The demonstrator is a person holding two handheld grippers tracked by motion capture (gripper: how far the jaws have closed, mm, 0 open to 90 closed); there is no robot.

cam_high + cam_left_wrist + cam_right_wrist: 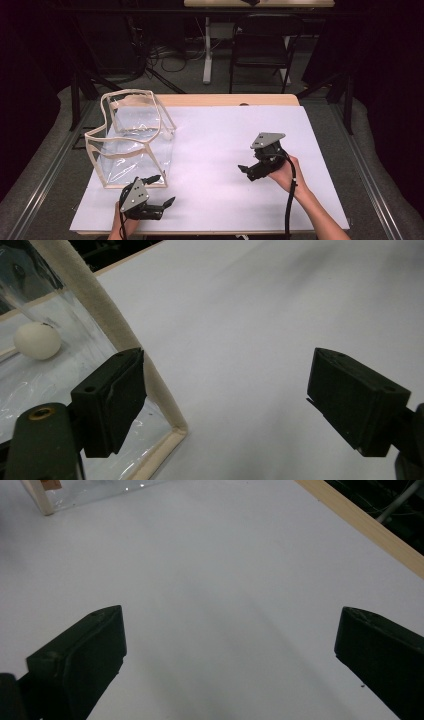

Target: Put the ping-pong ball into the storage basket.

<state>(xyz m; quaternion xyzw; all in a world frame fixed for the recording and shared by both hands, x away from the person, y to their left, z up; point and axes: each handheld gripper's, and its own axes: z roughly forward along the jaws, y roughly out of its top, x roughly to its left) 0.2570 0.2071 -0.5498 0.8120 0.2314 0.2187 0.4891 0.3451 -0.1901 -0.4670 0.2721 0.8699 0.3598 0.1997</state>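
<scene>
White sheeting covers the wooden table [225, 145], with a strip of bare wood showing along its far edge; beyond it stand a dark folding chair [260, 45] and a tangle of cables on the grey floor. On the table's left side sits a clear plastic bag with cream fabric edging [132, 140], its mouth open upward and its walls slightly slumped. In the left gripper view a small white ball [37, 340] lies inside the bag, probably on its floor, though the crinkled plastic blurs it. The left gripper [162, 192] is held just beside the bag's near corner, jaws spread wide with nothing between them; one jaw is close against the cream edging. The right gripper [247, 170] is held over bare sheeting, well apart from the bag, its jaws likewise wide and empty.
</scene>
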